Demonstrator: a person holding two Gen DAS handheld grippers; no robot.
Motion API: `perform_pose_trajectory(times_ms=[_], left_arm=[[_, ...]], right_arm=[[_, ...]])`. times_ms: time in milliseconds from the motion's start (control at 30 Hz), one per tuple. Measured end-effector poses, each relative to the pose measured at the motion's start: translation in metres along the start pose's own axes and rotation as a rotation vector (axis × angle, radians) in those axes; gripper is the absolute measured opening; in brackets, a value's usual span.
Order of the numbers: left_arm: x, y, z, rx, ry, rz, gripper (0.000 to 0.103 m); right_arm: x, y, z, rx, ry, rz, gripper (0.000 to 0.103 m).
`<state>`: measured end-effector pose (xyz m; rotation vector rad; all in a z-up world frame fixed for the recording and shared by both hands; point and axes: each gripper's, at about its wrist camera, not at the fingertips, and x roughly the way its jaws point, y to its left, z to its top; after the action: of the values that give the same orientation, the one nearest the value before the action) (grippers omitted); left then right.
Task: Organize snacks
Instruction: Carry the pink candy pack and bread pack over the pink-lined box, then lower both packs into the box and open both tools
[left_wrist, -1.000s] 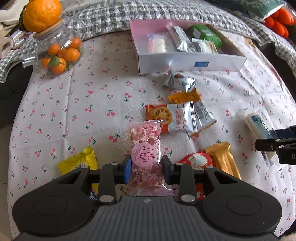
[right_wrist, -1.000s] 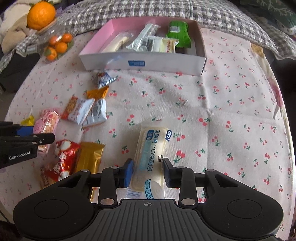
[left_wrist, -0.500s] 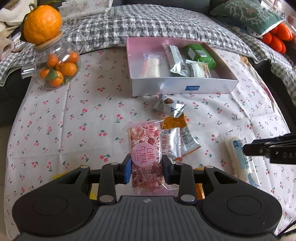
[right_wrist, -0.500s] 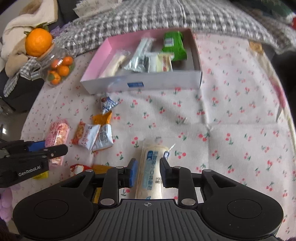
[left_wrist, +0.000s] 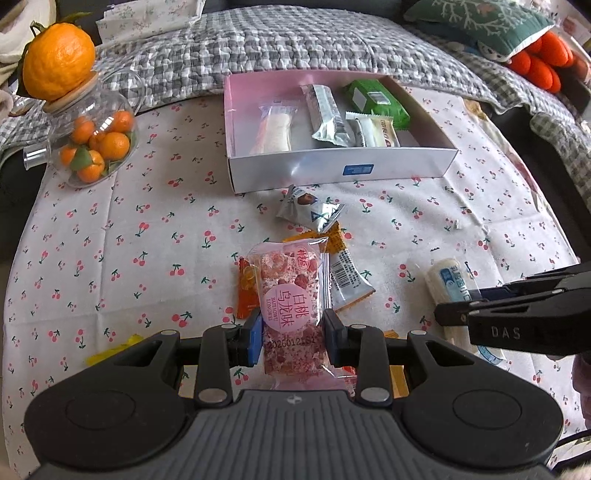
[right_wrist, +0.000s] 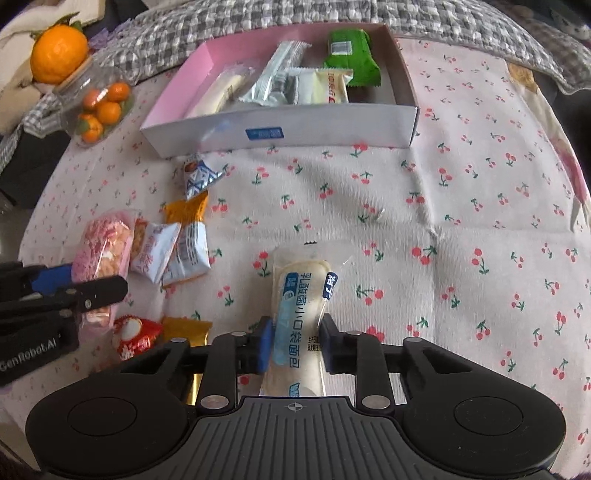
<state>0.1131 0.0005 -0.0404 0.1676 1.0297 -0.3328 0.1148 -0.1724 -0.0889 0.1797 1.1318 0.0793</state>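
the left gripper (left_wrist: 292, 334) is clamped on a pink snack packet (left_wrist: 291, 295), pads pressed against both sides, the packet held above the loose pile. the right gripper (right_wrist: 295, 343) grips a long white bread packet (right_wrist: 301, 314), its jaws closing onto the wrapper and both pads touching it.

past the left gripper lie a silver packet (left_wrist: 310, 210) and an orange packet (left_wrist: 334, 238), then the box (left_wrist: 340, 170) with its near wall facing the grippers. bare cherry-print tablecloth (left_wrist: 129, 240) spreads wide to the left of the pile. ahead of the right gripper the cloth is free right up to the box, and far to the right as well.

the left view shows the glass jar (left_wrist: 92, 144) of small oranges near the table's far left edge, the large orange (left_wrist: 57, 66) on its lid, and a green cushion (left_wrist: 480, 22) beyond. the right view alone shows a red packet (right_wrist: 135, 334) and a gold packet (right_wrist: 186, 326) low at left, beside the left gripper.
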Motion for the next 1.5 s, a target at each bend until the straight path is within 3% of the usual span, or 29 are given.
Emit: perform_pose_trajectory(times_ms=[567,833,1000,1267,1500], left_arm=[[-0.020,0.006,0.015,-0.082,-0.080,-0.011,0.030],[-0.016,0.002,0.051,-0.073,-0.117,-0.014,0.030],[-0.001,0.008,0.082,-0.077,-0.139,-0.022,0.030],[0.049,0.006,0.121,-0.102,-0.093,-0.061,0.030],[0.080,-0.001,0.129,-0.081,-0.112,-0.039,0.030]], right_arm=[[-0.041,-0.009,0.027,0.162,-0.116,0.139,0.024],[-0.052,-0.008,0.066,0.201,-0.177,0.190,0.024],[-0.046,-0.026,0.100,0.246,-0.234,0.189,0.024],[-0.025,-0.063,0.133,0.354,-0.374,0.175,0.024],[0.002,-0.077,0.146,0.370,-0.423,0.172,0.024]])
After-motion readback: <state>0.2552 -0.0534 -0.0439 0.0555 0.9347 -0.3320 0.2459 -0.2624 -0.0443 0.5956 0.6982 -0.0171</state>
